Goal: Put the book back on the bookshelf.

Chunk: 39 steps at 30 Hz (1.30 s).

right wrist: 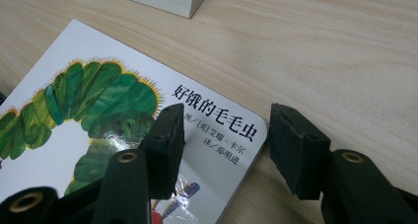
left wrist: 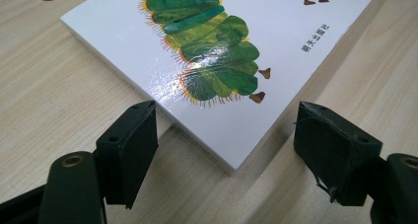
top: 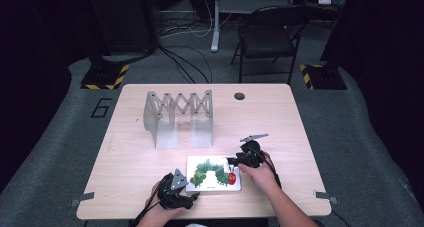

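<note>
- The left gripper (left wrist: 224, 150), at the table's near edge, has its jaws spread wide, straddling the near-left corner of the picture book (left wrist: 276, 51) without touching it
- The right gripper (right wrist: 222, 145) is likewise released at the book's right edge; one jaw hangs over the cover, possibly touching it
- The book lies flat, long axis across the table (top: 150, 187)
- Beyond stands a metal rack (top: 178, 118), well apart
</note>
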{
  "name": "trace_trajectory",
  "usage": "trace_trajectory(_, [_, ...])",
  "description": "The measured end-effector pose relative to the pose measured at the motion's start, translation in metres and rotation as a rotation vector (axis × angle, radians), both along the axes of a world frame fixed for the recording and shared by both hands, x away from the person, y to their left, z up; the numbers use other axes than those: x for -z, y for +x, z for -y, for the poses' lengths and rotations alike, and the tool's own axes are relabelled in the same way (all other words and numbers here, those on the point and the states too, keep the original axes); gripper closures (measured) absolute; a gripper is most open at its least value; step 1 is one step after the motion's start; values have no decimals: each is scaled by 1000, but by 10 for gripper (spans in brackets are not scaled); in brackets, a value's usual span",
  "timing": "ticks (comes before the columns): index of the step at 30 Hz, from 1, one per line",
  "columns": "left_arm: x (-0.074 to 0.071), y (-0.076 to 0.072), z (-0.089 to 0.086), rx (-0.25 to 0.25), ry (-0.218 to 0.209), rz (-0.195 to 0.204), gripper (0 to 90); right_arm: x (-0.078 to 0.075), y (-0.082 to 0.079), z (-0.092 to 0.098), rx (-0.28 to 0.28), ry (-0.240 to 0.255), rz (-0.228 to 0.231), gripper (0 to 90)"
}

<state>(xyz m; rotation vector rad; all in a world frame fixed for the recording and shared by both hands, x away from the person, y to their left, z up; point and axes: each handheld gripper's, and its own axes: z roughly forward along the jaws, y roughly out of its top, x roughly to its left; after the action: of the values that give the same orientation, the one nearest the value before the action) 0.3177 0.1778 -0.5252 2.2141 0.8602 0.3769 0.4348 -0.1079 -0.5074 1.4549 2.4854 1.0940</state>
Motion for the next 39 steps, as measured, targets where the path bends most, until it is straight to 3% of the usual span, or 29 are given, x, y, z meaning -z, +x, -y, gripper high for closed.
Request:
trace_trajectory(8, [0, 0, 1, -5, -3, 0, 240, -1, 0, -1, 4, -6, 10, 484])
trace_trajectory(10, [1, 0, 1, -6, -7, 2, 238, -2, 0, -1, 15, 2, -7, 487])
trace_trajectory(12, [0, 0, 1, -6, -3, 1, 236, -1, 1, 1, 6, 6, 10, 490])
trace_trajectory(14, [-1, 1, 0, 8, 10, -6, 232, -3, 0, 0, 23, 13, -15, 492])
trace_trajectory(17, [-1, 1, 1, 6, 10, -8, 224, -5, -1, 0, 28, 15, -14, 492])
trace_trajectory(29, [1, 0, 3, -27, -1, 0, 199, -13, -4, 1, 4, 10, 34, 498])
trace_trajectory(39, [1, 0, 4, -33, 2, -8, 169, -22, -9, 3, 12, 61, 41, 500])
